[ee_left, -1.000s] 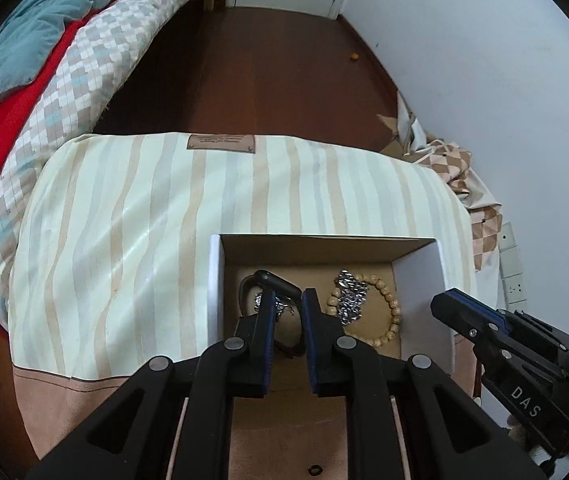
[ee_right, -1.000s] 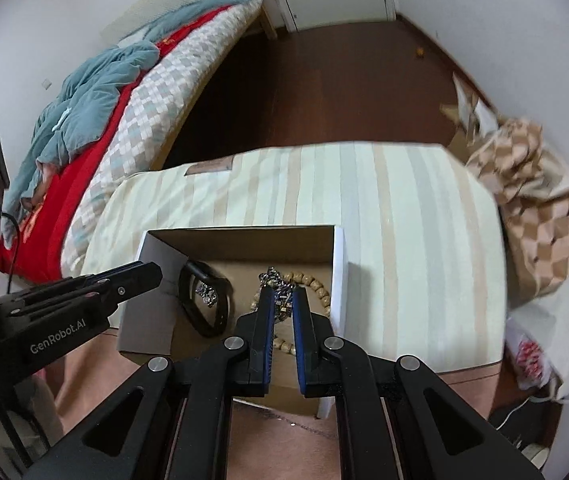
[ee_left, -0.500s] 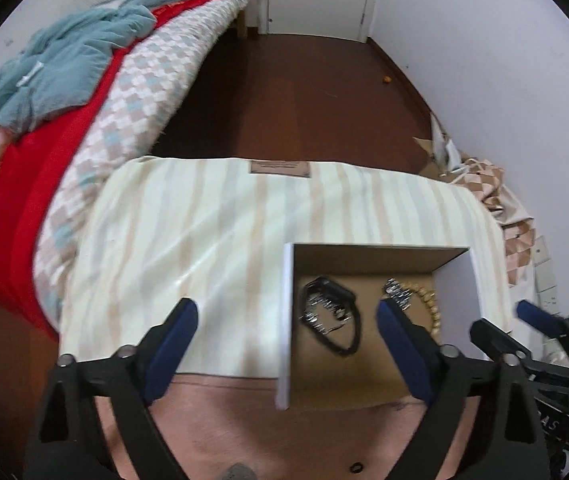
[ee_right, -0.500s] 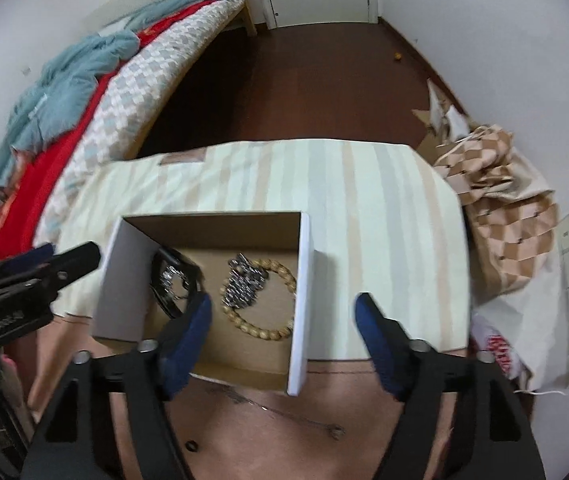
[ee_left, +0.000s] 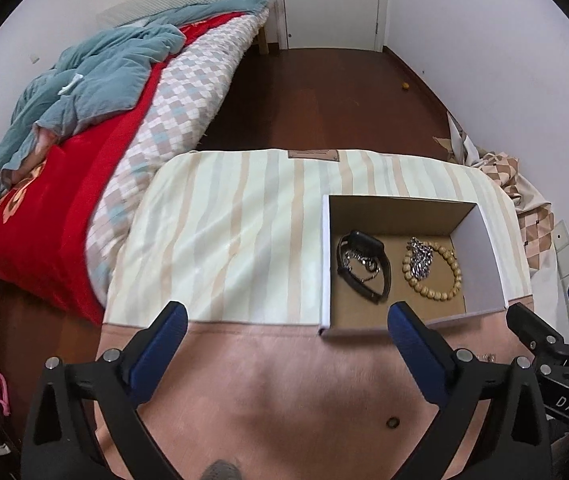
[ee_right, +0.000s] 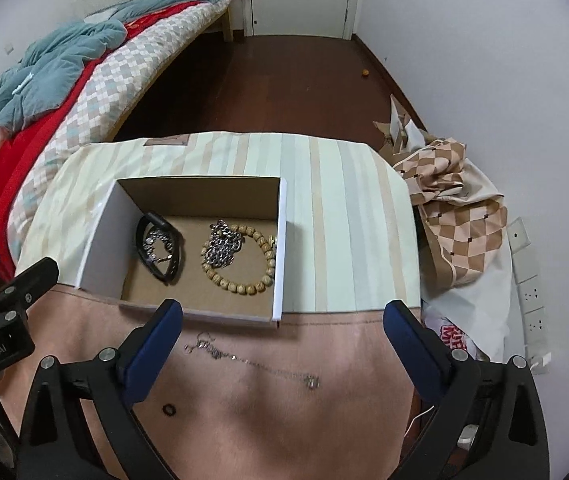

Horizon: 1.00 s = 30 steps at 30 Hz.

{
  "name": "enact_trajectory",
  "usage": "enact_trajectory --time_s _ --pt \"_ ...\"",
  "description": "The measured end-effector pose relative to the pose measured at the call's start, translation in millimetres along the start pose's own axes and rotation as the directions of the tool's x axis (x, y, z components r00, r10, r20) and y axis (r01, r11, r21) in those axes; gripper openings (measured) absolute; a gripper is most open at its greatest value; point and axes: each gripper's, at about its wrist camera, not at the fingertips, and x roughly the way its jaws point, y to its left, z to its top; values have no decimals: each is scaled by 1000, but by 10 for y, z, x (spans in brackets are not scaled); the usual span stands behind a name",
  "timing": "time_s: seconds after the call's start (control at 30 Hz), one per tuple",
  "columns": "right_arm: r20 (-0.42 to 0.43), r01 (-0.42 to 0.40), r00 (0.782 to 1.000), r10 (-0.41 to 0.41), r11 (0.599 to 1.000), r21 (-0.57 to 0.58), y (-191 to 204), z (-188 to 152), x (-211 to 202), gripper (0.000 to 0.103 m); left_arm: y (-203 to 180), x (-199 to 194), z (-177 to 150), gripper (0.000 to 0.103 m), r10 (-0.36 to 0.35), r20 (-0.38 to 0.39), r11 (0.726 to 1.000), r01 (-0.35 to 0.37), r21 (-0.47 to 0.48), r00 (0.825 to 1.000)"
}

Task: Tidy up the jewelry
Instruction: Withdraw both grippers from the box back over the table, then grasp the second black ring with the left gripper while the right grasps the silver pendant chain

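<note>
An open cardboard box (ee_left: 480, 256) (ee_right: 104, 236) sits on a striped cushion. Inside lie a black band (ee_left: 380, 276) (ee_right: 142, 240) with a small silver chain, a wooden bead bracelet (ee_left: 448, 276) (ee_right: 244, 286) and a heavy silver chain (ee_left: 420, 260) (ee_right: 224, 246). On the pink surface in front of the box lie a thin silver necklace (ee_right: 252, 360) and a small dark ring (ee_left: 392, 423) (ee_right: 169, 409). My left gripper (ee_left: 282, 332) is open and empty, near the box's front left. My right gripper (ee_right: 282, 334) is open and empty above the thin necklace.
A bed with a red cover and a blue blanket (ee_left: 84, 80) lies to the left. A checkered cloth pile (ee_right: 456, 216) and wall sockets (ee_right: 532, 276) are at the right. Dark wood floor (ee_left: 324, 92) runs back to a white door.
Both grippers have opened wide and drawn back and up from inside the box. The black band and the heavy chain with the beads now lie free in the box.
</note>
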Motion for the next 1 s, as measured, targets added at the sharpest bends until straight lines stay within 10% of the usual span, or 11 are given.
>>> enact_trajectory --time_s 1.0 --pt "194 -52 981 34 995 88 -228 -649 -1319 102 -44 -1094 -595 102 15 158 1000 -11 -26 987"
